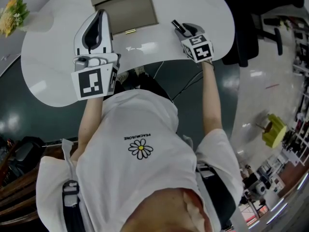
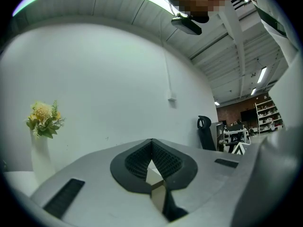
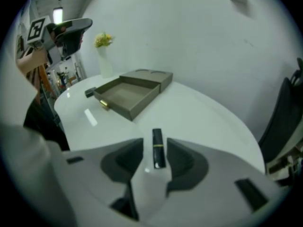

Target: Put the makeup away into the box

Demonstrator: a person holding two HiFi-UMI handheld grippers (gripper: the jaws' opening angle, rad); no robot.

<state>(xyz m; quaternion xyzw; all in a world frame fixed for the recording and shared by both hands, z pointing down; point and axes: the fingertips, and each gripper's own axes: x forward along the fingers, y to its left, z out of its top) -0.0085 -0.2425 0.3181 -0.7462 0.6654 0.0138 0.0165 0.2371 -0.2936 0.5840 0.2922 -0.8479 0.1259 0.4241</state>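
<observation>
Lipstick lies flat on the table, well short of the box, pointing along my right gripper. Its jaws stand apart on either side of the tube, pads not pressing it. Risks: the tube is round and the tabletop glossy, so a lopsided close would likely roll or squirt it out forward. Closing too near the cap end could pull the cap loose at the gold band. Tips driven too steeply could scrape the table and skid the tube. Left gripper is held level off the table, jaws pressed together at the tips. A pale sliver shows in the gap behind them; I cannot tell what it is. Box stands open, and the floor I can see is bare. A small gold piece sits at its front edge, latch or item unclear. A small dark item lies just beside the box, outside it.
</observation>
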